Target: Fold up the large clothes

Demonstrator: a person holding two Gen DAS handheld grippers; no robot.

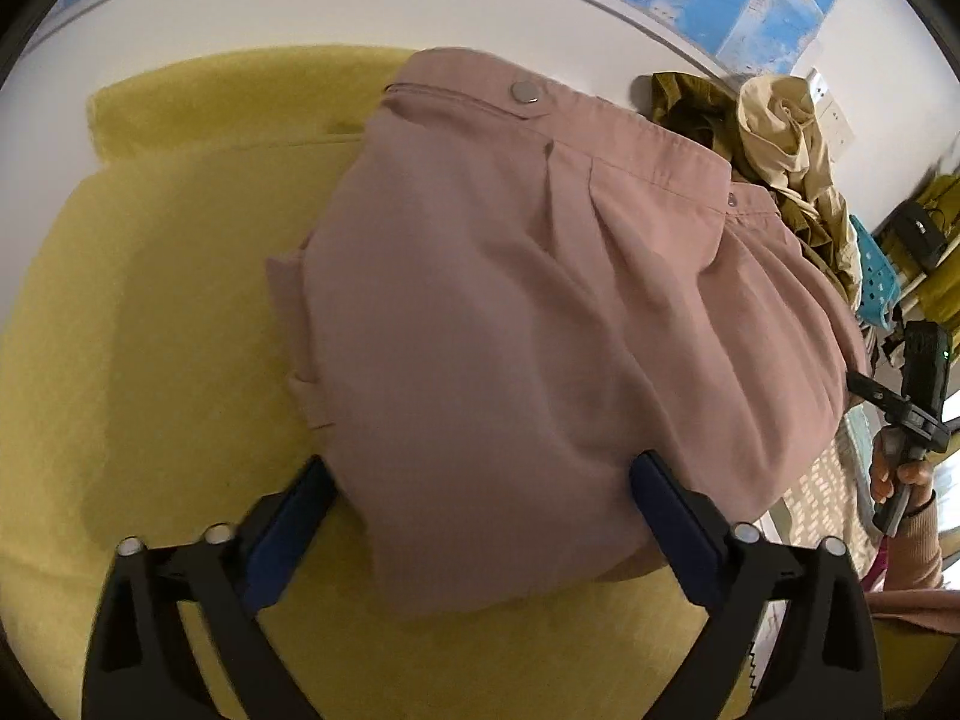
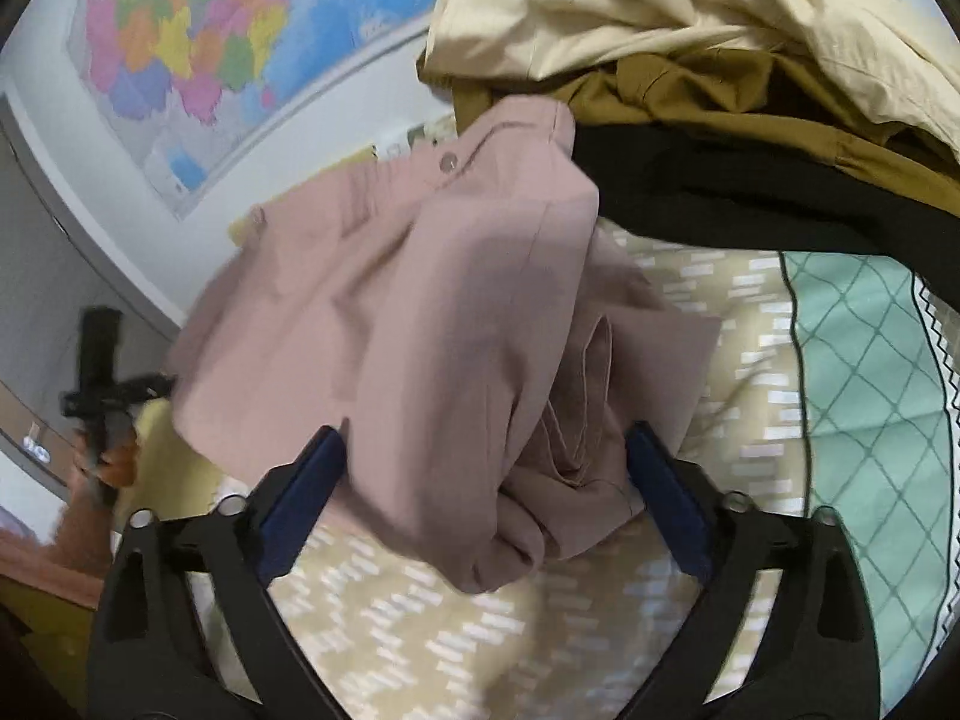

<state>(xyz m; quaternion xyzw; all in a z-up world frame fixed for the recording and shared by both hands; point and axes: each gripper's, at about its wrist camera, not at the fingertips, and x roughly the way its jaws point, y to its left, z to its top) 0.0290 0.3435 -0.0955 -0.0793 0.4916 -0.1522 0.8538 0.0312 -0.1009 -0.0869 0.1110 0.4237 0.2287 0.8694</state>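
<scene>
A dusty-pink garment (image 1: 540,324), pleated below a waistband with metal snap buttons (image 1: 525,91), lies partly folded on a yellow blanket (image 1: 150,300), its right side spilling onto a beige patterned bedcover (image 2: 480,630). The cloth looks light, soft and limp, likely to sag and slide rather than hold a crease; the stitched waistband and the doubled lower edge seem the firmest places to grip. The left tool (image 1: 480,510) stands wide, its blue-padded jaws straddling the near hem without pinching it. The right tool (image 2: 486,480) is likewise spread wide around a bunched fold at the garment's right end, gripping nothing. Beyond, a heap of cream (image 2: 660,12), mustard (image 2: 690,90) and black (image 2: 720,204) clothing awaits, beside a mint quilted cover (image 2: 870,360). A wall map (image 2: 210,42) hangs behind.
</scene>
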